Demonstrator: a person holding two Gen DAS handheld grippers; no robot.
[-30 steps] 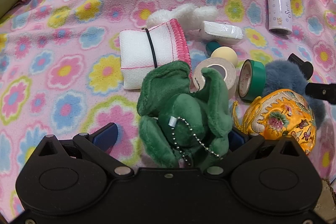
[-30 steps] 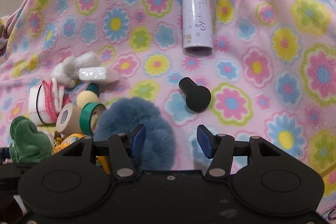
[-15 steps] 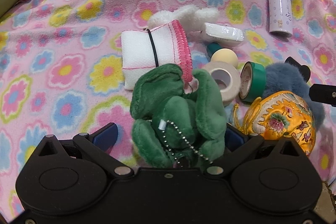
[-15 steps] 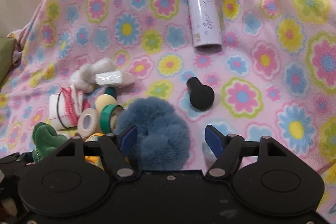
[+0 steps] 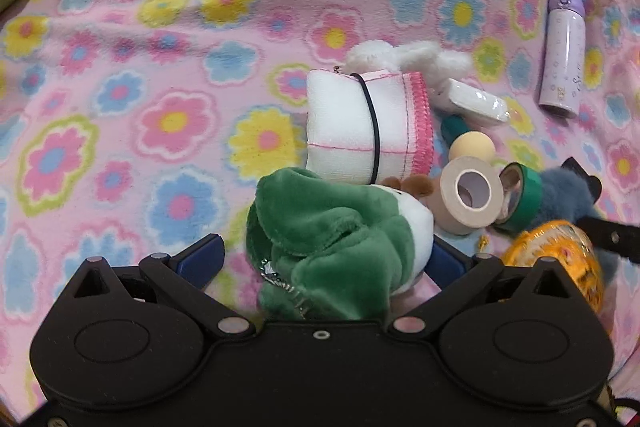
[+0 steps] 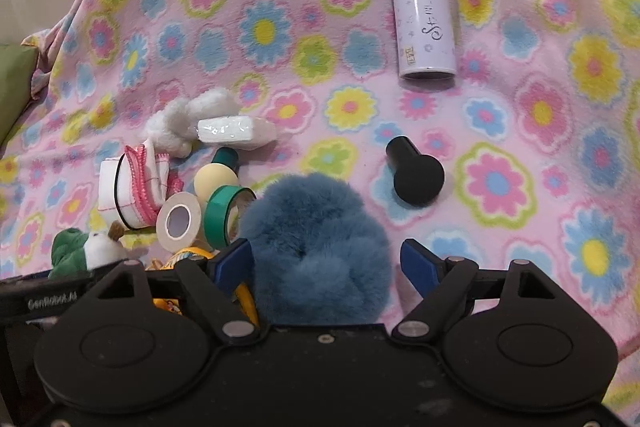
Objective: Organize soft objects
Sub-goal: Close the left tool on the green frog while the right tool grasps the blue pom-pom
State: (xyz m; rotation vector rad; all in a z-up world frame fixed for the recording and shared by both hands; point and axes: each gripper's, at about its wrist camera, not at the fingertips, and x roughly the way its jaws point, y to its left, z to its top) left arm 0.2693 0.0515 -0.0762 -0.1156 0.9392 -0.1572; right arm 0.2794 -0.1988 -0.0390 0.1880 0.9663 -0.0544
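The blanket [image 5: 120, 75] carries everything, with most of the clutter heaped near its lower middle.

On the left, the left gripper [image 5: 326, 261] stands with its jaws spread wide around the green plush [image 5: 332, 235]. The right blue pad seems to touch the toy; the left pad is clearly apart from it, so I would call these jaws open, not gripping. The plush lies against the white cloth roll [image 5: 360, 127], and its bead chain [image 5: 280, 283] dangles toward the gripper body. If the jaws close as they stand, I think they could catch only a loose flap or the chain, and the toy would slip or drag the roll along.

To the right sit the tape rolls [image 6: 180, 221], hard things crowded against the soft ones; a careless pull could tumble them.

Further right, the right gripper [image 6: 326, 263] straddles the blue pompom [image 6: 316, 247], its jaws opening with the fluff between them, unpressed. Fluff gives easily, so a shallow pinch may take fur only. The yellow pouch [image 6: 188, 255] lies just beside the left jaw and might get snagged.
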